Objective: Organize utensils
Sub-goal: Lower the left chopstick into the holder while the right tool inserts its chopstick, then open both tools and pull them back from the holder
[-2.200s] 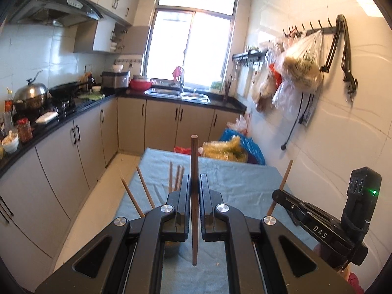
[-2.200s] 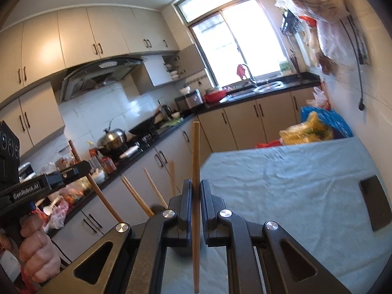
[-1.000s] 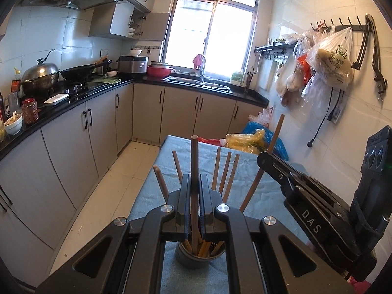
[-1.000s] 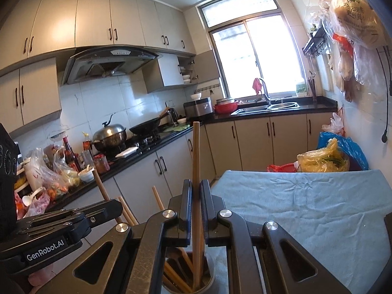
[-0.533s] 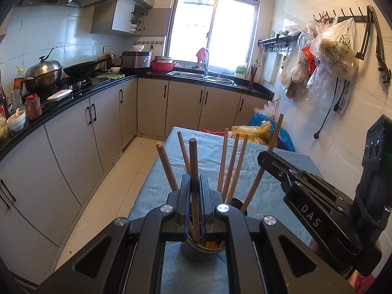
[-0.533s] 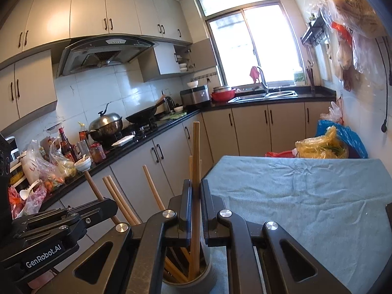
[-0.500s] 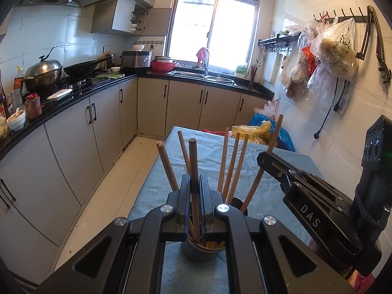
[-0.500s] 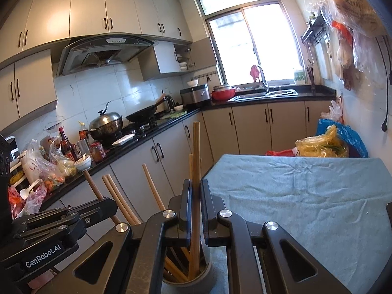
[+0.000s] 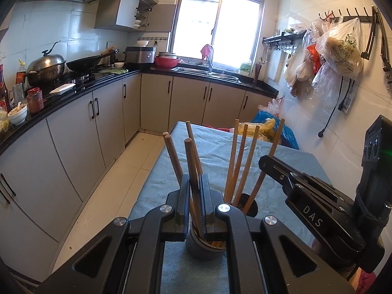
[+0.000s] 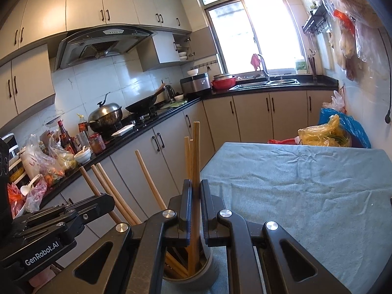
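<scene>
Left gripper [image 9: 195, 191]: bottom centre of the left wrist view, fingers narrow, pinched on a dark brown chopstick [image 9: 192, 169] that stands nearly upright, its lower end down inside the holder
Right gripper [image 10: 195, 196]: bottom centre of the right wrist view, fingers narrow, clamped on a lighter tan chopstick [image 10: 196, 171] whose lower end is inside the holder
Holder [image 9: 204, 247]: grey round cup on the table, lower centre of the left wrist view, partly hidden behind the left gripper's fingers; in the right wrist view it sits at bottom centre under the right gripper
Loose chopsticks [image 9: 242, 161]: several wooden sticks stand in the holder, fanning out; brown ones lean to the left, paler ones lean to the right
Right gripper seen from the left: a black body marked DAS at lower right of the left wrist view, its tip at the rightmost leaning stick
Left gripper seen from the right: a black body marked GenRobot.AI at lower left of the right wrist view, beside the leaning brown sticks
Table [image 10: 306, 186]: covered by a wrinkled blue-grey cloth, filling the lower right of the right wrist view
Counter [image 9: 73, 90]: black top along the left, with a lidded pot [image 9: 46, 68] and a wok [image 9: 84, 62]
Sink [image 10: 267, 82]: under the window, centre right
Bags [image 9: 340, 49]: plastic, hung on wall hooks at upper right
</scene>
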A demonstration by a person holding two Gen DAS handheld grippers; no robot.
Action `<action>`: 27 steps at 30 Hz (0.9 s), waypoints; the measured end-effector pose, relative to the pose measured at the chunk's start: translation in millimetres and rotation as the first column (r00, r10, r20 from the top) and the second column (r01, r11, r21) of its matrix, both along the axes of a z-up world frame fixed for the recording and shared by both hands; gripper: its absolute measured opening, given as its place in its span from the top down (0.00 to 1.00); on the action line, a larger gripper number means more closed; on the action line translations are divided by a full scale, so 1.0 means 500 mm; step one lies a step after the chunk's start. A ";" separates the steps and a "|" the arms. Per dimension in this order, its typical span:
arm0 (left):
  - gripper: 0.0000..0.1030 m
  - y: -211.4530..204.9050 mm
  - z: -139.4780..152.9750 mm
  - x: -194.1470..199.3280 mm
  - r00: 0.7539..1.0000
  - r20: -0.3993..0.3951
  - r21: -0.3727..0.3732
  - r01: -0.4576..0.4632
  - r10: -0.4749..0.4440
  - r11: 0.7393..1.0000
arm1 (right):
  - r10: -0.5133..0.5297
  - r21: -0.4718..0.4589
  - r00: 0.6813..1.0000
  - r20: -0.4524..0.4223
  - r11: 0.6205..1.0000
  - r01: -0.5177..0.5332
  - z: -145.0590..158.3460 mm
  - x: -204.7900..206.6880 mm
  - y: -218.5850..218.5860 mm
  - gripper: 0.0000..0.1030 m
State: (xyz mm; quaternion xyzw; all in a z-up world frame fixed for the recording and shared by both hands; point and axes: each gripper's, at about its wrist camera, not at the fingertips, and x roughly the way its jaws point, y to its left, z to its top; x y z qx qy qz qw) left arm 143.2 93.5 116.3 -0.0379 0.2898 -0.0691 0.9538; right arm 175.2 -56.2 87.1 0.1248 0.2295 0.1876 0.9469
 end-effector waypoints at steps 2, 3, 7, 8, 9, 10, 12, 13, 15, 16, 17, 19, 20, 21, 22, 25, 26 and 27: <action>0.93 0.000 -0.002 0.001 1.000 0.000 0.002 -0.003 0.003 1.000 | 0.006 -0.002 1.000 -0.008 1.000 -0.006 0.000 0.001 0.001 0.92; 0.93 0.000 -0.002 0.002 1.000 0.000 0.005 -0.006 0.006 1.000 | 0.008 0.003 1.000 -0.011 1.000 -0.008 0.000 0.001 0.000 0.92; 0.92 -0.002 -0.001 -0.002 1.000 0.006 0.006 -0.007 0.006 1.000 | 0.013 0.009 1.000 -0.010 1.000 -0.013 0.008 -0.007 -0.004 0.91; 0.91 -0.004 0.000 -0.005 1.000 0.010 0.005 -0.008 0.008 1.000 | 0.016 0.015 1.000 -0.008 1.000 -0.016 0.013 -0.011 -0.007 0.89; 0.88 -0.003 0.003 -0.010 1.000 0.014 0.005 -0.010 0.010 1.000 | 0.016 0.023 1.000 0.000 1.000 -0.016 0.019 -0.018 -0.012 0.83; 0.83 -0.002 0.006 -0.014 1.000 0.018 0.004 -0.014 0.013 1.000 | 0.016 0.028 1.000 0.009 0.999 -0.016 0.026 -0.024 -0.015 0.76; 0.80 0.002 0.014 -0.026 0.999 0.030 -0.002 -0.017 0.017 1.000 | 0.007 0.039 0.999 0.035 0.999 -0.008 0.042 -0.041 -0.026 0.74; 0.80 0.004 0.020 -0.033 0.999 0.038 -0.002 -0.019 0.019 1.000 | 0.005 0.045 0.999 0.046 0.999 -0.007 0.050 -0.049 -0.032 0.74; 0.80 0.007 0.031 -0.052 0.998 0.054 0.004 -0.037 0.037 0.999 | 0.003 0.058 0.998 0.067 0.998 -0.007 0.069 -0.070 -0.044 0.74; 0.79 0.010 0.037 -0.065 0.997 0.063 0.003 -0.047 0.046 0.999 | 0.002 0.060 0.997 0.075 0.998 -0.006 0.076 -0.079 -0.049 0.73; 0.72 0.013 0.041 -0.078 0.996 0.071 0.004 -0.054 0.053 0.999 | -0.002 0.061 0.996 0.088 0.998 -0.003 0.085 -0.096 -0.056 0.71; 0.53 0.016 0.047 -0.108 0.991 0.087 0.021 -0.100 0.098 0.995 | -0.010 0.053 0.994 0.111 0.999 0.004 0.098 -0.130 -0.068 0.54; 0.48 0.016 0.047 -0.127 0.988 0.100 0.026 -0.121 0.118 0.992 | -0.014 0.048 0.993 0.121 0.999 0.009 0.101 -0.149 -0.074 0.50; 0.47 0.015 0.043 -0.148 0.986 0.109 0.032 -0.131 0.127 0.991 | -0.015 0.043 0.992 0.128 0.999 0.010 0.101 -0.164 -0.078 0.45; 0.44 0.012 0.037 -0.165 0.984 0.111 0.045 -0.142 0.137 0.989 | -0.015 0.030 0.990 0.140 1.000 0.010 0.098 -0.187 -0.082 0.41; 0.31 -0.005 0.002 -0.211 0.981 0.091 0.085 -0.181 0.173 0.980 | -0.025 -0.026 0.991 0.130 0.999 0.028 0.073 -0.243 -0.093 0.32; 0.28 -0.013 -0.015 -0.230 0.980 0.089 0.104 -0.189 0.180 0.976 | -0.020 -0.032 0.993 0.115 0.999 0.024 0.057 -0.264 -0.099 0.31; 0.25 -0.023 -0.033 -0.248 0.977 0.095 0.136 -0.203 0.192 0.970 | -0.019 -0.040 0.994 0.106 0.999 0.024 0.044 -0.280 -0.103 0.28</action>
